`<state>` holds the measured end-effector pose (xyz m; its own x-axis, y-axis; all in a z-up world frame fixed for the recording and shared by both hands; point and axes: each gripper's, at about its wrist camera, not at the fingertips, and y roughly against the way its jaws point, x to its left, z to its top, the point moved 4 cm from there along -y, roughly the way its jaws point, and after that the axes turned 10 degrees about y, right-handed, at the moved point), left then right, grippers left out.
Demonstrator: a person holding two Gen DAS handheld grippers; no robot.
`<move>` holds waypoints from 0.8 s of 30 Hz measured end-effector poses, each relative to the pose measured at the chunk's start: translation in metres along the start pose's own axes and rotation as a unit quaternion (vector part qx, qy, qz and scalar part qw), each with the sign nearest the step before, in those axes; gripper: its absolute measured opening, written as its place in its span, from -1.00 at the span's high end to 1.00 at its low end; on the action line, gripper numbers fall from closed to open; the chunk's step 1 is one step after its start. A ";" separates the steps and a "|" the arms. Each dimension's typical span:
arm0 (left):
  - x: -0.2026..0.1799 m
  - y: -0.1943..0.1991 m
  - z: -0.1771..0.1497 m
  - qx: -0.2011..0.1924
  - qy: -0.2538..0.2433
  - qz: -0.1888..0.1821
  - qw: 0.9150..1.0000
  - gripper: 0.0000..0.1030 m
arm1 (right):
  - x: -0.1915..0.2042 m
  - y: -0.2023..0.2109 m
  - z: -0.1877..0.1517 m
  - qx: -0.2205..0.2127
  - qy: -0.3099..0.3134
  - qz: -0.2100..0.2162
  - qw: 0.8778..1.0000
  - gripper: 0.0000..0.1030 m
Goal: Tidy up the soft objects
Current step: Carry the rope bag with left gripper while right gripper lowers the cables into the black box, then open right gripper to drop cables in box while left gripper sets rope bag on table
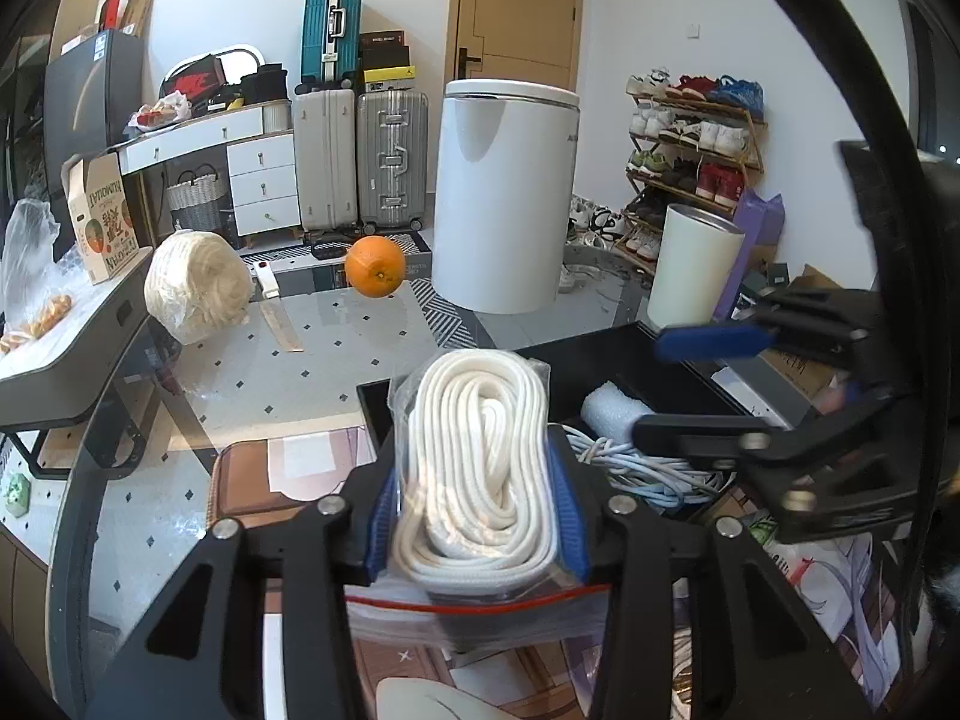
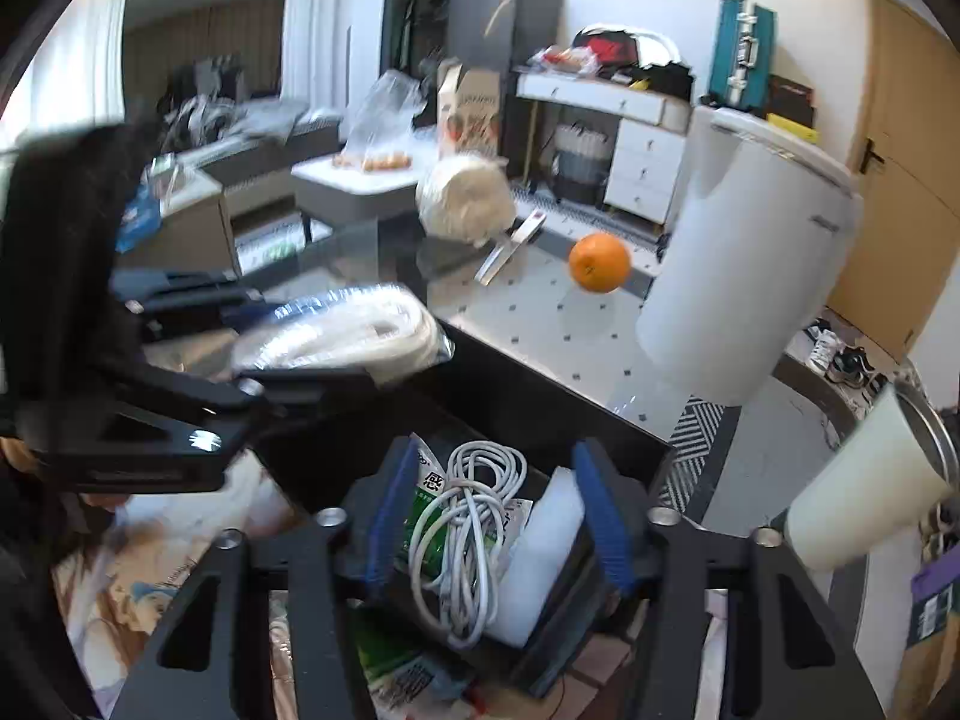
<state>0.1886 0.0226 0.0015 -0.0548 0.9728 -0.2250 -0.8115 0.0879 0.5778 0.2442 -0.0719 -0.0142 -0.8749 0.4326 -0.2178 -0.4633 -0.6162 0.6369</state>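
My left gripper [image 1: 477, 480] is shut on a clear zip bag of coiled white rope [image 1: 480, 450] and holds it over the near edge of a black bin [image 1: 384, 408]. The bagged rope also shows in the right wrist view [image 2: 354, 330]. My right gripper [image 2: 492, 498] is open and empty above the bin [image 2: 540, 402]. Below it lie a coiled white cable [image 2: 462, 534], a white foam piece [image 2: 546, 552] and a green packet [image 2: 420, 534]. In the left wrist view the right gripper [image 1: 708, 384] hovers over the foam roll [image 1: 612, 408] and cable [image 1: 636, 468].
On the glass table sit a ball of cream yarn [image 1: 195, 285], an orange [image 1: 375, 267], a knife [image 1: 273, 306], a large white cylinder [image 1: 504, 198] and a cream cup [image 1: 693, 270]. A side table [image 1: 66, 360] stands at left.
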 end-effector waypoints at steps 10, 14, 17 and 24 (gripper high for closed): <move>0.000 0.020 -0.002 -0.013 0.019 -0.015 1.000 -0.92 | -0.002 0.048 -0.019 -0.014 -0.082 -0.030 0.996 -0.90; -0.001 0.040 -0.009 -0.026 0.014 -0.012 1.000 -1.00 | 0.003 0.059 -0.034 -0.007 -0.127 -0.024 0.992 -0.99; 0.000 0.052 -0.015 -0.041 0.011 0.004 0.999 -1.00 | 0.007 0.066 -0.042 -0.006 -0.145 -0.024 0.989 -0.99; 0.012 0.068 -0.032 -0.038 0.046 -0.001 0.998 -1.00 | 0.018 0.078 -0.058 0.006 -0.154 -0.035 0.987 -0.99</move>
<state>0.1140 0.0337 0.0126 -0.1036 0.9488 -0.2983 -0.8535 0.0692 0.5164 0.1844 -0.1503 -0.0118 -0.7559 0.6541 -0.0276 -0.5173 -0.5710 0.6374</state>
